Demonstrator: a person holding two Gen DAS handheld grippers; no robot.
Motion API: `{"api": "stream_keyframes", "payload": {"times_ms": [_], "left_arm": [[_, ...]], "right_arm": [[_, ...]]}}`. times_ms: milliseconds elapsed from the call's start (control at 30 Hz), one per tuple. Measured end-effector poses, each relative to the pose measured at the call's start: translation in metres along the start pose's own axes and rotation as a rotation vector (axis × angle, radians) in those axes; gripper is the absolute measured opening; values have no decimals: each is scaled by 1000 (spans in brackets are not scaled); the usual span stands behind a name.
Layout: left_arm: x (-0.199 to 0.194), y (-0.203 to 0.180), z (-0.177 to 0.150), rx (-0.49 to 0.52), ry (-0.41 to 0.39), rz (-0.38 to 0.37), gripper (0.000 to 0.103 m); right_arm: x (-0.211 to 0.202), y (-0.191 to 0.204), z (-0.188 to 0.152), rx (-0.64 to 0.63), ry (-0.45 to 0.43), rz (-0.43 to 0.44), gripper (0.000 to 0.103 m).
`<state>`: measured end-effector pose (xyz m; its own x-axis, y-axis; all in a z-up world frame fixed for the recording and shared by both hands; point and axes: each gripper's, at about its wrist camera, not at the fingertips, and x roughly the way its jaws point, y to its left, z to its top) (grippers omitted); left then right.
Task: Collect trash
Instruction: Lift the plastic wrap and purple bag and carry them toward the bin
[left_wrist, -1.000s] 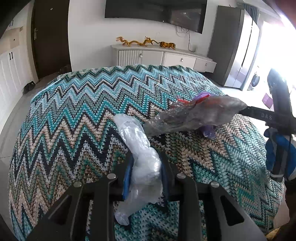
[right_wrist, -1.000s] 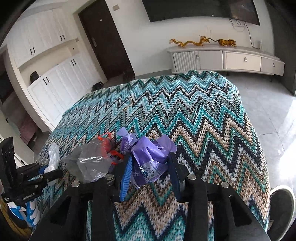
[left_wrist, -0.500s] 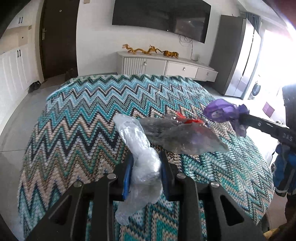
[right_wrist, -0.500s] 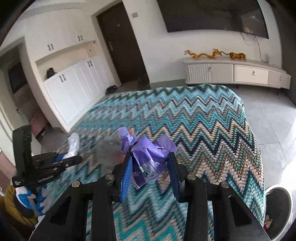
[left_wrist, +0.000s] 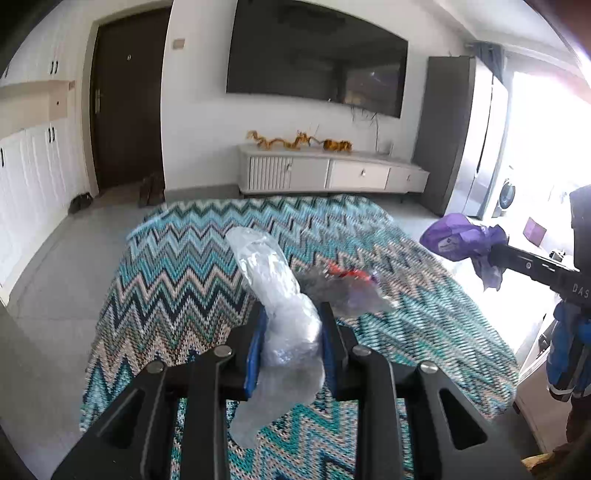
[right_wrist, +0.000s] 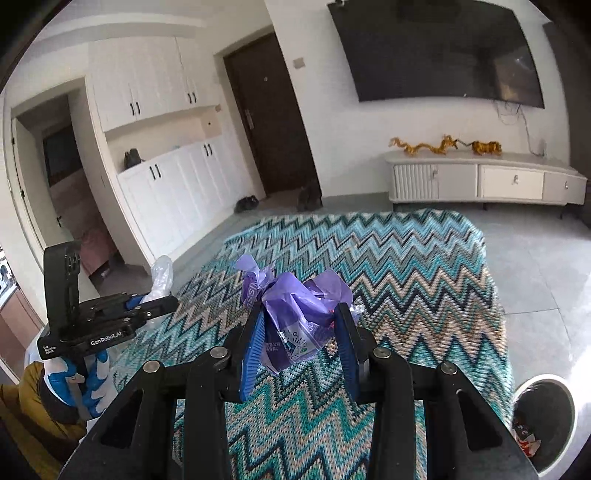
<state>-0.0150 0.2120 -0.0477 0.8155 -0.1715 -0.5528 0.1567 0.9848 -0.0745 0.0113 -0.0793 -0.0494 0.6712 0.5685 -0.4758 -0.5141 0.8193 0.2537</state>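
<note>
Now then, both claws loaded and away:
Left gripper (left_wrist: 291, 343): jaws pinched on the clear wrap (left_wrist: 275, 295), which sticks up and droops out below the pads.
Right gripper (right_wrist: 301, 347): jaws clamped on the purple bag (right_wrist: 299, 314), crumpled top poking above the fingers.
Change: a second ago both claws sat low over the blanket (left_wrist: 177, 266); now they ride well above it, with more floor and wall in view. The grey wrapper that dangled off the purple bag has dropped away.
Grey wrapper (left_wrist: 343, 288): lying loose on the blanket, red scrap on top, just beyond the left gripper.
Bin (right_wrist: 543, 417): on the floor off the blanket's right edge, white rim, litter already inside.
Reading: two pieces lifted cleanly, so the carry to the bin looks next; right gripper is the nearer one.
Left over: the grey wrapper needs a second trip.
Risk: the clear wrap is slippery and hangs long, so it could slide out on the way.
</note>
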Motion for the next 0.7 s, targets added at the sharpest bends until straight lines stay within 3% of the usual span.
{"api": "stream_keyframes", "payload": {"times_ms": [167,367,700], "left_arm": [[-29,-22,13,22,-62,-21,26],[-51,-56,26,59,-109,-104,26],[-38,-136,51,191,-103,-243,26]], "right_arm": [[-42,0,-2,3,-68,-26,37],[-94,-13,-5,25,-154,-78,37],[-159,-67,-23,118,-260,-208,37]]}}
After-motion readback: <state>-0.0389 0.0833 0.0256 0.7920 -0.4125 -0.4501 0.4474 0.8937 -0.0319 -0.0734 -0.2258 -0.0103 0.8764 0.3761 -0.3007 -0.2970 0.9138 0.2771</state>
